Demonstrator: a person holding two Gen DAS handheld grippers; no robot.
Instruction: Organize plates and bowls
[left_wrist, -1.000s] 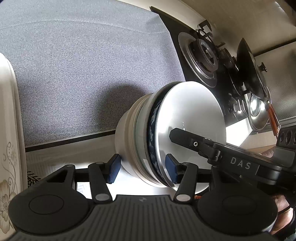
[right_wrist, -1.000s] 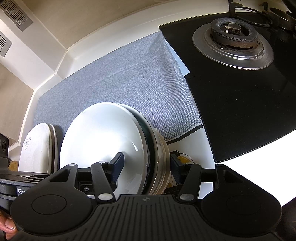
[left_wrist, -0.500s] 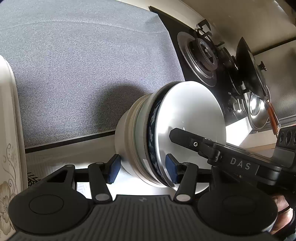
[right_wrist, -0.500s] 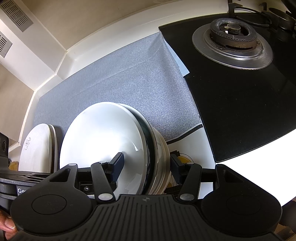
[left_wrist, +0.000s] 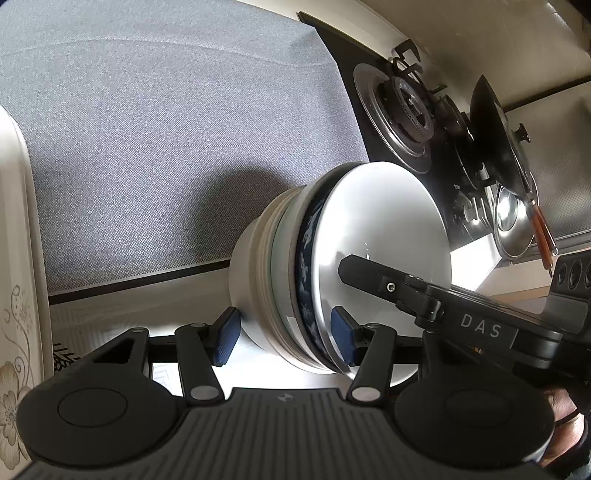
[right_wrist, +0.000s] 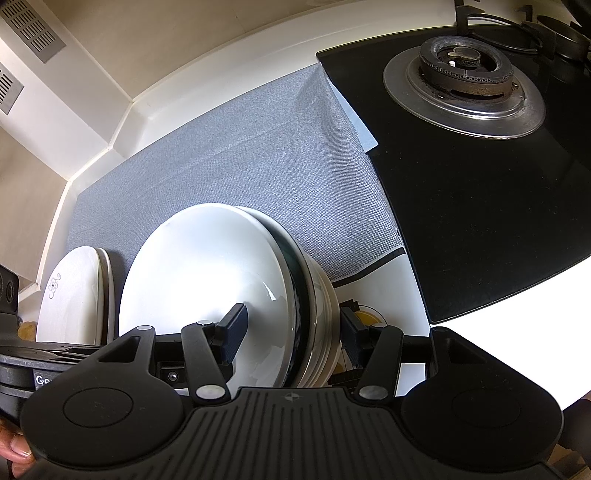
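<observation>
Left wrist: both grippers' fingers (left_wrist: 227, 334) clamp the nested bowl stack (left_wrist: 332, 273) (white bowl innermost).

— Behind the hob (right_wrist: 498, 206)?
— Pale wall, white counter edge.
— Left of the hob?
— Grey mat (right_wrist: 240, 177), woven, one corner tucked under the black glass.
— On the hob?
— Burner (right_wrist: 465, 74) in a steel ring, near the mat; past it, from the left wrist view, a black wok (left_wrist: 498, 136) with a wooden handle, then a steel lid (left_wrist: 511, 225) just beside.
— Far left of the hob, up the wall?
— Vents (right_wrist: 31, 27).
</observation>
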